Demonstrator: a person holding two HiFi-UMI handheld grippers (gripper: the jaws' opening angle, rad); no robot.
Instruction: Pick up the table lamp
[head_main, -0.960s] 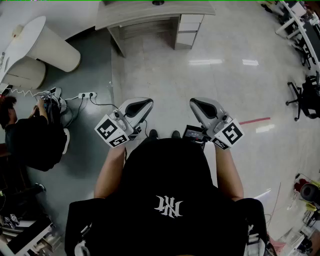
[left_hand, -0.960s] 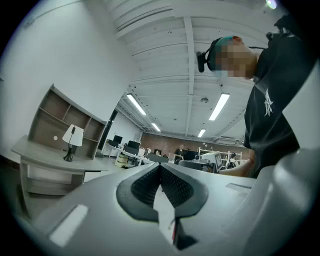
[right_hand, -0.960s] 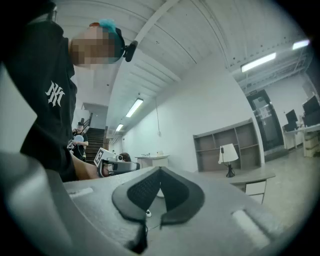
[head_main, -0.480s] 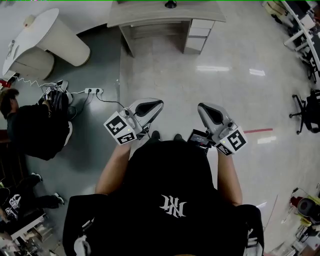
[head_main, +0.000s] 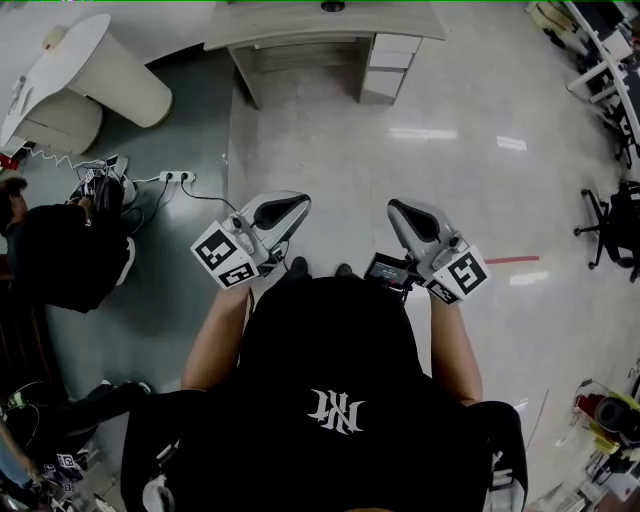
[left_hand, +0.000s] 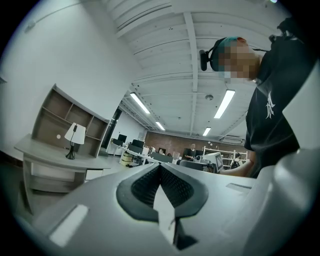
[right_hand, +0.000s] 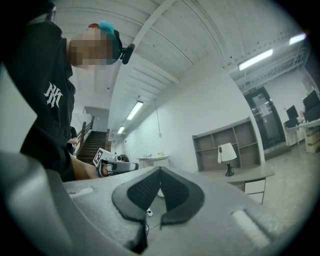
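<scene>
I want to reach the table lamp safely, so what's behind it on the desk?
Behind the table lamp an open shelf unit stands along the back of the desk. The lamp hides part of one compartment, so what is in there cannot be seen.

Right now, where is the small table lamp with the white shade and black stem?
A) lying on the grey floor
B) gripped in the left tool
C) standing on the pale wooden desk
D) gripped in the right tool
C: the white-shaded table lamp stands upright on the pale wooden desk; the left tool and right tool are shut, empty.
</scene>
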